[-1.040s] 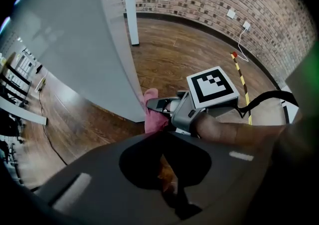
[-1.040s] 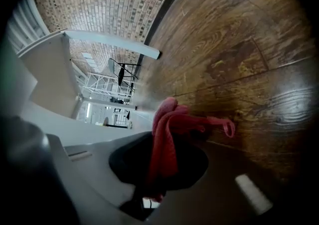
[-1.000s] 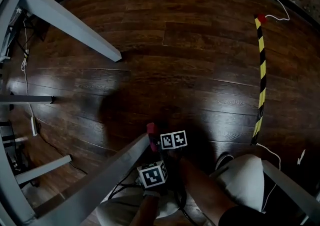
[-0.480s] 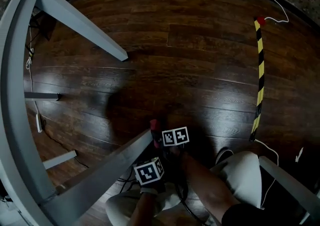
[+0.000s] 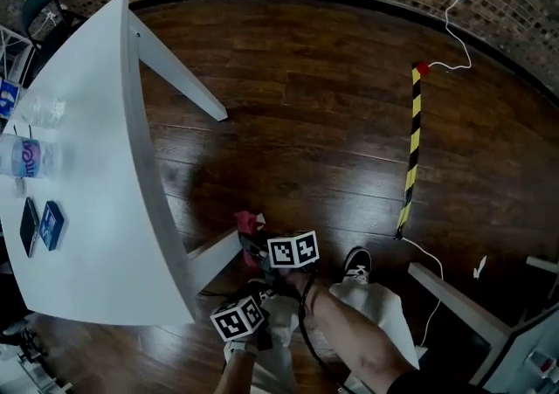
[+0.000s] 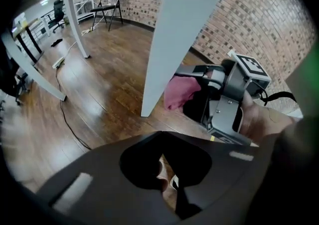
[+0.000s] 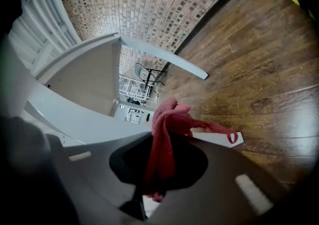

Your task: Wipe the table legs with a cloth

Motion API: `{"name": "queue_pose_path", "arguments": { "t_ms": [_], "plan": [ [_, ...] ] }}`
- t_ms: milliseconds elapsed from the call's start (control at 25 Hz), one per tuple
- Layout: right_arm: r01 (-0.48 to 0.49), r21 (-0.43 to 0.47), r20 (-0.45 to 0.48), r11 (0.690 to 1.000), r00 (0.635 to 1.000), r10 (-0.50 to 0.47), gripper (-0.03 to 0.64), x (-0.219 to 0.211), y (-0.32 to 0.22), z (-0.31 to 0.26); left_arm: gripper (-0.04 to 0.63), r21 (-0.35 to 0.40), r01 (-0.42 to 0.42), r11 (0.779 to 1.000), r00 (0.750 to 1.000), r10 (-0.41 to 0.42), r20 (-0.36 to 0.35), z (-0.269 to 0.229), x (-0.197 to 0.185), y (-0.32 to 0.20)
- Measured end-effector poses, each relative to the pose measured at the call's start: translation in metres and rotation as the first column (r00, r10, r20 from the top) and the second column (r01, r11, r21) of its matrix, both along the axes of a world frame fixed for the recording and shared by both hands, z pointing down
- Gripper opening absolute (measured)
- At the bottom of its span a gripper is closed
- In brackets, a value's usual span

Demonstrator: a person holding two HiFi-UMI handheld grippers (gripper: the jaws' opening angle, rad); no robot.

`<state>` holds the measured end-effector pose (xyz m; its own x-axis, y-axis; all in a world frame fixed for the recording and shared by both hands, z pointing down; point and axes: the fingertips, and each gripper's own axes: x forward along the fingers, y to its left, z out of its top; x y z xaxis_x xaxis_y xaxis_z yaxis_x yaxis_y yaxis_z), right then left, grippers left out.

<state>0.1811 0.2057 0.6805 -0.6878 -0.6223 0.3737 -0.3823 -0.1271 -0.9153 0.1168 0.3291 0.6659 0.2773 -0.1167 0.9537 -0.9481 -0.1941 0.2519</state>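
Red cloth point(image 7: 167, 129), clamped in the right claw point(image 5: 255, 242), rests against the near bench leg point(image 5: 212, 259) close to the floor; left claw point(image 6: 172, 191) closed, empty.

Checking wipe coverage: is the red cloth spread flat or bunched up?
Bunched: the cloth hangs crumpled from the right gripper, whose jaws are shut on it, at the table leg.

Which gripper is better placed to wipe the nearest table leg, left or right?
Right. The right gripper is shut on the red cloth beside the lower end of the table leg; the left gripper is shut, holds nothing, and sits farther back.
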Motion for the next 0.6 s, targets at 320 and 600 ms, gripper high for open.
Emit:
{"name": "queue_pose_path", "arguments": {
  "t_ms": [320,600],
  "plan": [
    [0.037,0.069,0.02,0.997,0.999,-0.038,0.041,0.003,0.007,-0.137,0.0,0.054,0.049,0.997,0.999,-0.048,-0.021,-0.106,0.003,0.001],
    [0.121,0.145,0.097,0.982,0.986,-0.135,0.041,-0.013,0.027,-0.226,0.0,0.142,0.142,0.98,0.99,-0.139,-0.032,-0.161,0.0,-0.004]
  ]
}}
